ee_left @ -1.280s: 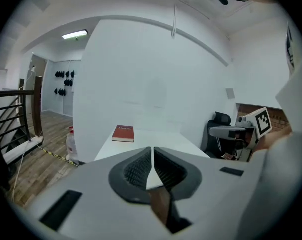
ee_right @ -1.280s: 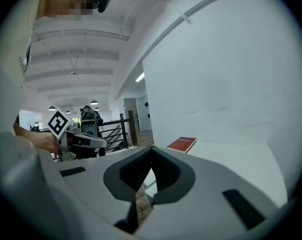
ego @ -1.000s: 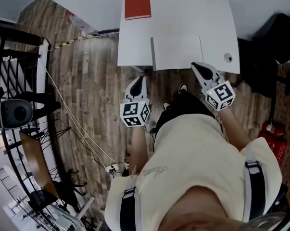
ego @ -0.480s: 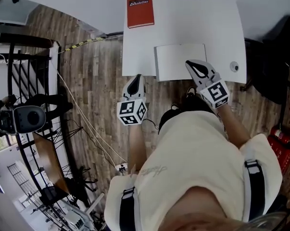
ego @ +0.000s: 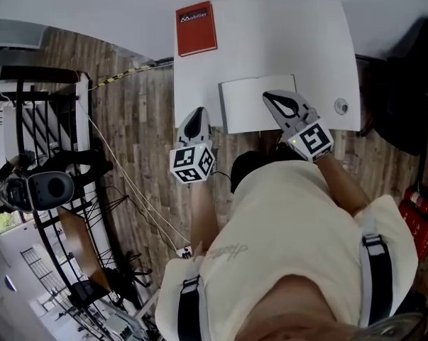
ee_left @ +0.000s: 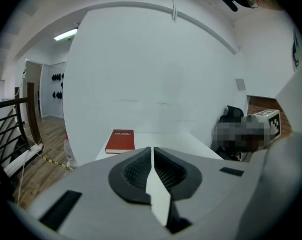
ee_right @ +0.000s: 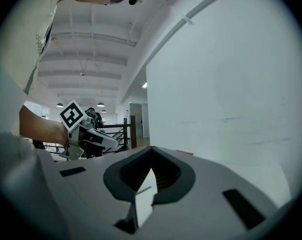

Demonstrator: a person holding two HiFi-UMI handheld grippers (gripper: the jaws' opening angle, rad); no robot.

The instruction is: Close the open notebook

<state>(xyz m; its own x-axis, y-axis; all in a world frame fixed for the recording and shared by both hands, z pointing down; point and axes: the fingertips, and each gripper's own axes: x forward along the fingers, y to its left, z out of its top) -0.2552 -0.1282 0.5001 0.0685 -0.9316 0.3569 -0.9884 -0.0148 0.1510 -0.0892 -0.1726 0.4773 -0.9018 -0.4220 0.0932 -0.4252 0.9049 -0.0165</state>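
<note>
The notebook [ego: 245,101] lies open, white pages up, at the front edge of the white table [ego: 306,41]. My right gripper [ego: 272,98] hovers over the notebook's right part, jaws shut with nothing between them; in the right gripper view [ee_right: 151,153] only white surface shows past the jaws. My left gripper [ego: 197,114] is shut and hangs off the table's front left corner, over the wooden floor, left of the notebook. In the left gripper view [ee_left: 152,149] the jaws point across the table.
A red book [ego: 196,28] [ee_left: 120,140] lies closed at the table's far left corner. A small round fitting [ego: 341,106] sits near the front right corner. A black railing [ego: 50,119] and a cable [ego: 114,169] lie left; a dark chair [ego: 405,98] stands right.
My right gripper has moved from the table's front edge, right of the notebook, to over its right pages. The left gripper has stayed by the front left corner.
</note>
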